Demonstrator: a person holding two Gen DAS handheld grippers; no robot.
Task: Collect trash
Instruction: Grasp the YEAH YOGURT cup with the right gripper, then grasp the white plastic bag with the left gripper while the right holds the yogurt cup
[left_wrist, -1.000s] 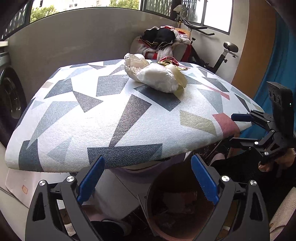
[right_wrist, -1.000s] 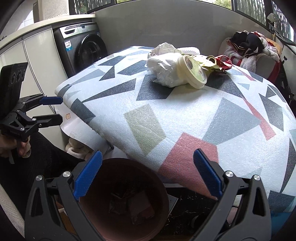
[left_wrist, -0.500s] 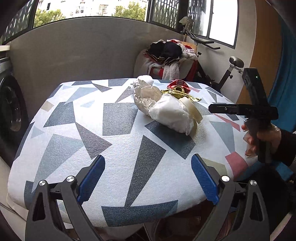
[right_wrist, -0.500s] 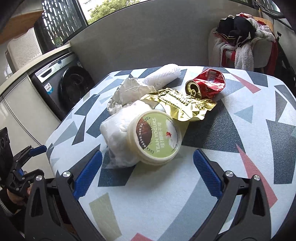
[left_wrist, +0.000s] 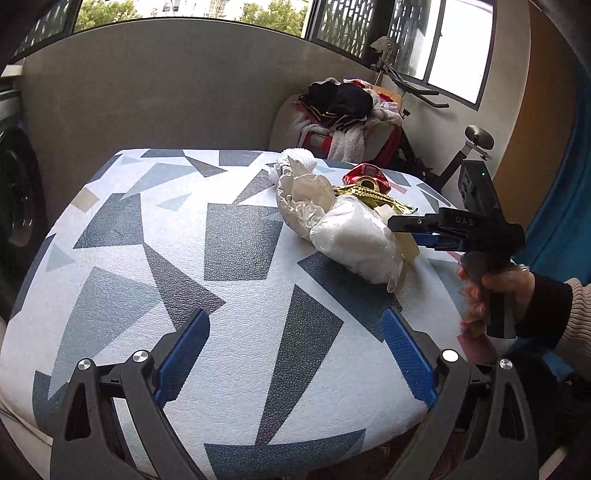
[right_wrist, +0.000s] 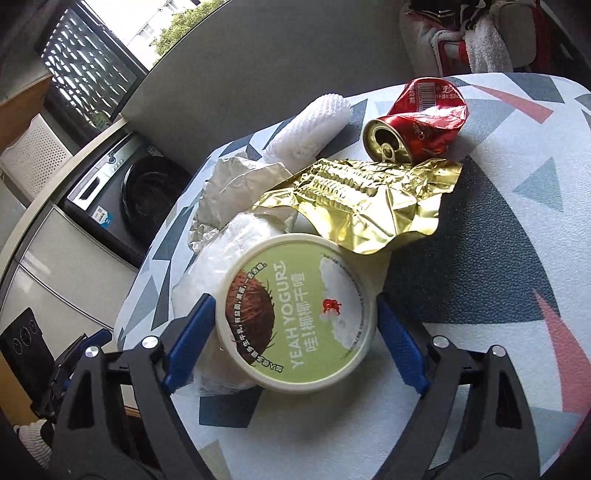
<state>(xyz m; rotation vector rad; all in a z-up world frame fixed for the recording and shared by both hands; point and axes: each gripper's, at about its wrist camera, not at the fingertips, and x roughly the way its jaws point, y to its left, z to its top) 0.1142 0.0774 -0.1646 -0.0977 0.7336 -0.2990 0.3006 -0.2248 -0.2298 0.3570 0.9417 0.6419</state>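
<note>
A pile of trash lies on the patterned table (left_wrist: 155, 236). In the right wrist view a green-lidded yogurt tub (right_wrist: 295, 317) lies on its side between my open right gripper's (right_wrist: 295, 343) two blue fingers, not squeezed. Behind it lie a gold foil wrapper (right_wrist: 365, 203), a crushed red can (right_wrist: 417, 122), a white foam net sleeve (right_wrist: 310, 129), crumpled white paper (right_wrist: 229, 188) and a clear plastic bag (right_wrist: 207, 280). In the left wrist view the bag (left_wrist: 354, 243) and paper (left_wrist: 303, 192) show mid-table. My left gripper (left_wrist: 295, 354) is open and empty over the table's near edge.
A washing machine (right_wrist: 125, 195) stands beyond the table's far left side. A chair piled with clothes (left_wrist: 343, 114) and an exercise bike (left_wrist: 450, 155) stand behind the table. A grey wall panel (left_wrist: 166, 85) runs along the back.
My right gripper has moved forward over the table, so its open fingers now straddle the yogurt tub. My left gripper has risen and moved in over the table's edge.
</note>
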